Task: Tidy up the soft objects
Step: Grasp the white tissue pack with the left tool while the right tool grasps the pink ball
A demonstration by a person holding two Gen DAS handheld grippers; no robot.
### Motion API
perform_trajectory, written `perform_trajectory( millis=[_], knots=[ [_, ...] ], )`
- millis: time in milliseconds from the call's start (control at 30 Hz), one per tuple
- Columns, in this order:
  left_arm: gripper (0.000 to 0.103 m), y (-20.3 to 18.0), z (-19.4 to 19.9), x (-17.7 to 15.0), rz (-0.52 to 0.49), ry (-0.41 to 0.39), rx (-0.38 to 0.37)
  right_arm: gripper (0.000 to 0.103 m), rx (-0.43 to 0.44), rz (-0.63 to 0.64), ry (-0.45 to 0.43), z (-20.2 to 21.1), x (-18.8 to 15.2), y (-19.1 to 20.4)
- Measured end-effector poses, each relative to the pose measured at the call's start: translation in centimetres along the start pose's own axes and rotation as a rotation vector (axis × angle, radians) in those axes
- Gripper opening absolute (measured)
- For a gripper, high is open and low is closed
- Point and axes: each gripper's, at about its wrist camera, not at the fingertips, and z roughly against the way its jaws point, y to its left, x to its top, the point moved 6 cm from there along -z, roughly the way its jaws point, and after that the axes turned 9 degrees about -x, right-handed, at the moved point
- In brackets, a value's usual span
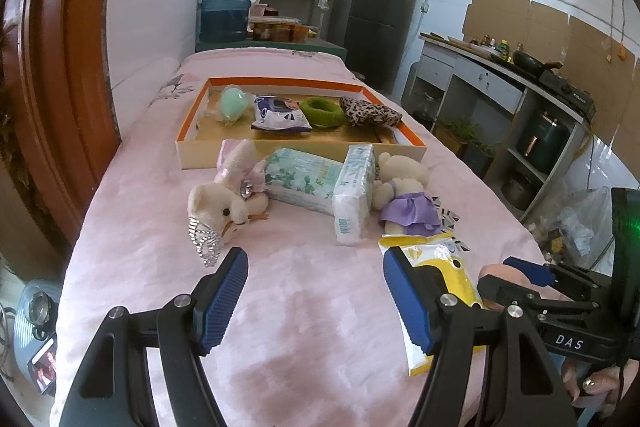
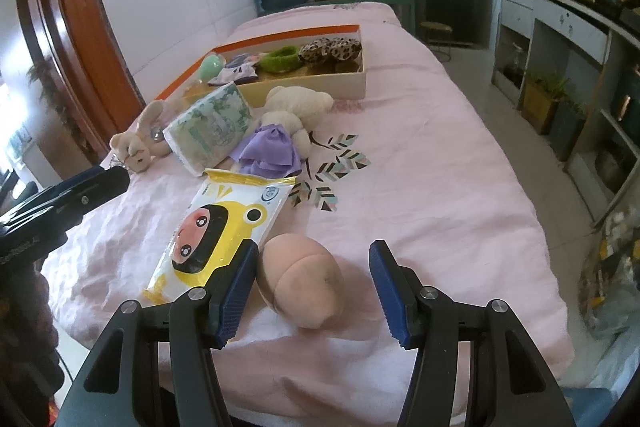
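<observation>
My right gripper (image 2: 312, 291) stands wide, jaws either side of the peach-coloured soft toy (image 2: 302, 279) on the pink sheet (image 2: 420, 187). The left pad looks just beside it, and I cannot tell if it touches; the right pad is clear. The toy's long axis runs from upper left to lower right, its narrower end toward me. My left gripper (image 1: 316, 299) is wide too and holds nothing; its right finger overlaps the yellow wipes pack (image 1: 440, 267), which lies lengthwise away from me.
</observation>
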Motion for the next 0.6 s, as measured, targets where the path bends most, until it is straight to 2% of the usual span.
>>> perform_trajectory(
  millis=[33, 100, 133, 433, 600],
  knots=[
    [0.07, -0.1, -0.1, 0.0, -0.001, 0.002, -0.003, 0.058, 0.011, -0.001, 0.008, 0.0, -0.1, 0.0],
    [0.07, -0.2, -0.4, 0.2, -0.003, 0.004, -0.007, 0.041, 0.039, -0.002, 0.019, -0.2, -0.2, 0.2],
    [0.07, -0.4, -0.5, 0.3, -0.006, 0.007, -0.014, 0.041, 0.058, -0.005, 0.024, -0.3, -0.2, 0.4],
    [0.069, -1.9, -2.5, 1.8, -0.044, 0.02, -0.107, 0.039, 0.047, 0.022, 0.01, -0.3, -0.2, 0.8],
    [0.056, -2.0, -4.8, 2.9, -0.047, 0.046, -0.106, 0.039, 0.065, 0.001, 0.011, -0.4, -0.3, 0.5]
  ],
)
